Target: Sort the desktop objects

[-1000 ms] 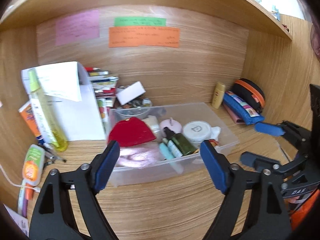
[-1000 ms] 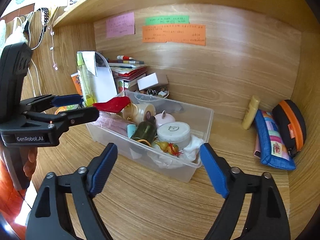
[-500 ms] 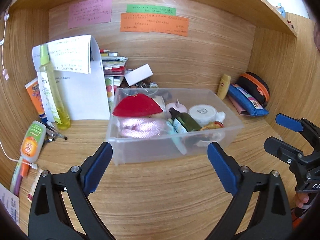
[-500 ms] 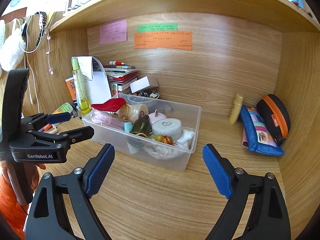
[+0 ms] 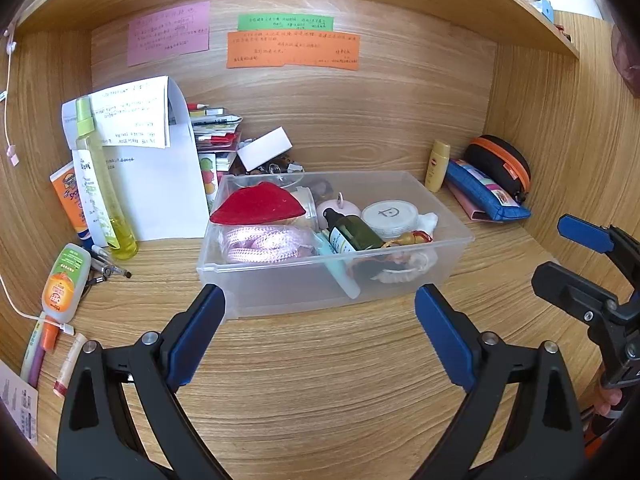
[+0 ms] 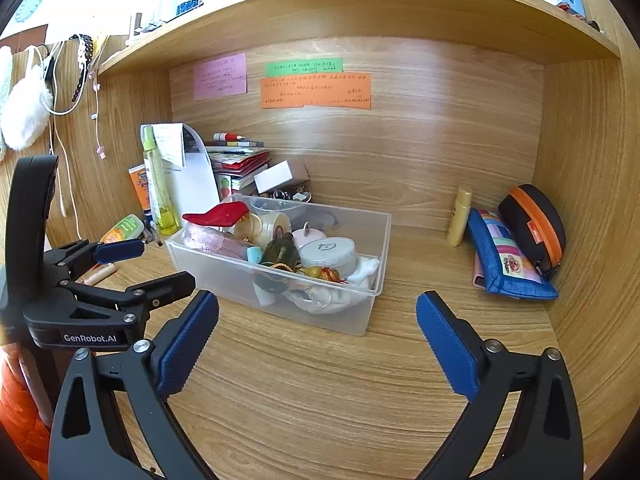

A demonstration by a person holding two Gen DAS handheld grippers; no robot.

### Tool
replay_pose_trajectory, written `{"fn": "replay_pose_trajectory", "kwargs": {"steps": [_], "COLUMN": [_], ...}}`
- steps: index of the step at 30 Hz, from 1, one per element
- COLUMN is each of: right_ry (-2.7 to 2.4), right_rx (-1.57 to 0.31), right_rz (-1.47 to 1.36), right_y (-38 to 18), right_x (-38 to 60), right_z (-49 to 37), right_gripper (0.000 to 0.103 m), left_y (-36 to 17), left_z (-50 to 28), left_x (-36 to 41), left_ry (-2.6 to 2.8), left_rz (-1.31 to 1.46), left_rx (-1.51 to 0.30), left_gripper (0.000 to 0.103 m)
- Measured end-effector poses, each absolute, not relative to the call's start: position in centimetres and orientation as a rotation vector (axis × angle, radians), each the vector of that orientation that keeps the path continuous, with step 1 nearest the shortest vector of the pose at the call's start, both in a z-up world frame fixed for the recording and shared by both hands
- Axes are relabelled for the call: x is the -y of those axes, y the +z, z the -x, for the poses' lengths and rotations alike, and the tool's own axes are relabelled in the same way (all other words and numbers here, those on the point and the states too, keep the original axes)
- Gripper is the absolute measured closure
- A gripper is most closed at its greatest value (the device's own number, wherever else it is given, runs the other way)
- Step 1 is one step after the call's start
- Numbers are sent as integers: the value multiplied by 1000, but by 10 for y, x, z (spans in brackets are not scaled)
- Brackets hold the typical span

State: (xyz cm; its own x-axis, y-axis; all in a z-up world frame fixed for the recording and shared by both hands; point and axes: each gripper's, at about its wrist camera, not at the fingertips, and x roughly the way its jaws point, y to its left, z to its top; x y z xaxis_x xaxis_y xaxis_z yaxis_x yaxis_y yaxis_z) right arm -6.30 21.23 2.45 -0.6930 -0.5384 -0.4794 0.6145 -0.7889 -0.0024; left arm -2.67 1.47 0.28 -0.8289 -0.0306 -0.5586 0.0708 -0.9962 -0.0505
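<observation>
Both grippers hover empty over the tabletop [image 5: 320, 380], short of the clear bin [image 5: 456, 248]. Left gripper [image 5: 320, 316]: fingers spread wide, released. Right gripper [image 6: 318, 320]: same, gaping, nothing held. The bin sits mid-desk, already crammed: red pouch [image 5: 258, 204], green bottle [image 5: 354, 234], white jar [image 5: 390, 214]. Looks like a pause between picks. Loose items wait at the left wall, an orange-label bottle [image 5: 64, 284] lying flat. Next move probably calls for a low reach there and a grip across its narrow sides.
</observation>
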Motion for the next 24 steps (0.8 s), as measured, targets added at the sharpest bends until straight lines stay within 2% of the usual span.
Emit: {"fn": "replay_pose_trajectory", "kwargs": {"steps": [24], "right_ry": [-2411], "right_rx": [-197], "right_rz": [-662], "right_y": [16], "right_x": [-213], "right_z": [67], "right_gripper": [4], "left_y": [2], "left_z": [24], "left_x": [-21], "left_ry": [-2939], "left_rz": [-856], "left_rx": [-82], "left_gripper": [5]}}
